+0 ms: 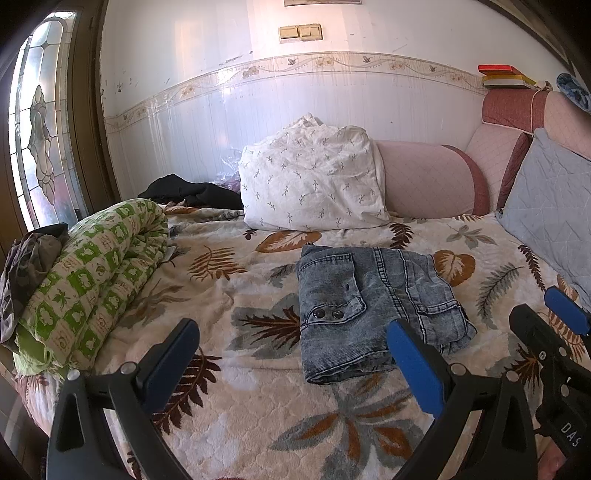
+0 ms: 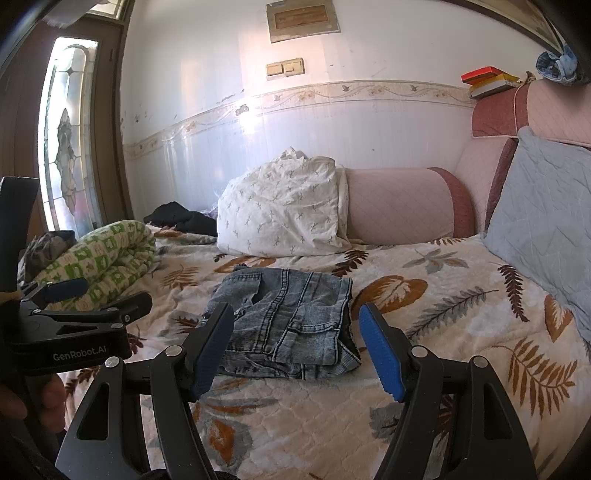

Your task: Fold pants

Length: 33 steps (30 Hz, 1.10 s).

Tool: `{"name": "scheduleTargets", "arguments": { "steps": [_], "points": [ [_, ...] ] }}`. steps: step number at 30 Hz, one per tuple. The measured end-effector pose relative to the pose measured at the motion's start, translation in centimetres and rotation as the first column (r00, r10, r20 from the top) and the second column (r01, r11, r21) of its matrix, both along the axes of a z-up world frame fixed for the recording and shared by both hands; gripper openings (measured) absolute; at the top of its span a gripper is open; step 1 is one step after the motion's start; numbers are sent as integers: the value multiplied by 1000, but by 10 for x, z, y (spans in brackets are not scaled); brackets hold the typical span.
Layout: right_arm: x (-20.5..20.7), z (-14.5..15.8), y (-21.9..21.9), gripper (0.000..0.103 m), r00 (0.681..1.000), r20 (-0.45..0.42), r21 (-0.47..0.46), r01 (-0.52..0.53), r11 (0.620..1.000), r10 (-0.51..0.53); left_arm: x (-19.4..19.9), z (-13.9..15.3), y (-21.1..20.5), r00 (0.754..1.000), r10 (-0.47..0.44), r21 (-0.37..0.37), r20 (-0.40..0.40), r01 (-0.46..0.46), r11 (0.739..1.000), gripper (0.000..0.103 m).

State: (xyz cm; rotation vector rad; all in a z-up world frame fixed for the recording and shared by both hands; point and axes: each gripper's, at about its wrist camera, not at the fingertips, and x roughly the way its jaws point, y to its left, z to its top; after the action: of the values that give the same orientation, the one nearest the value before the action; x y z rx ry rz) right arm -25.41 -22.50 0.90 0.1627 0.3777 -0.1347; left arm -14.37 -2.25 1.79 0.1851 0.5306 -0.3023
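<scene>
Leaf-patterned blanket (image 1: 229,424) covers the bed; folded denim pants (image 1: 369,310) lie at its centre, before a white pillow (image 1: 310,177). Left gripper (image 1: 295,354) and right gripper (image 2: 295,350) hover nearby, fingers wide, holding nothing.

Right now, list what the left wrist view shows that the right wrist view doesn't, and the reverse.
Only the left wrist view shows the two dark snap buttons on the folded jeans.

Only the right wrist view shows the framed panel above the wall switches and a hand gripping the left gripper.

Both show the jeans lying free on the leaf-print blanket, the white pillow, the green quilt roll, and open, empty jaws.
</scene>
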Motion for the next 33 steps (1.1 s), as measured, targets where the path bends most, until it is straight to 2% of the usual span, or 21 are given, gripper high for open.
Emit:
{"name": "scheduleTargets", "arguments": {
  "steps": [21,33],
  "points": [
    [2,-2,-1,70,1000,2,-23,-25,999,25,4,-1,3,1000,2,-14,-7,-3,1000,103],
    [3,-2,0,70,1000,2,-30,-31,999,31,-4,11,6,999,21,-57,49,-18,998,103]
  ]
}}
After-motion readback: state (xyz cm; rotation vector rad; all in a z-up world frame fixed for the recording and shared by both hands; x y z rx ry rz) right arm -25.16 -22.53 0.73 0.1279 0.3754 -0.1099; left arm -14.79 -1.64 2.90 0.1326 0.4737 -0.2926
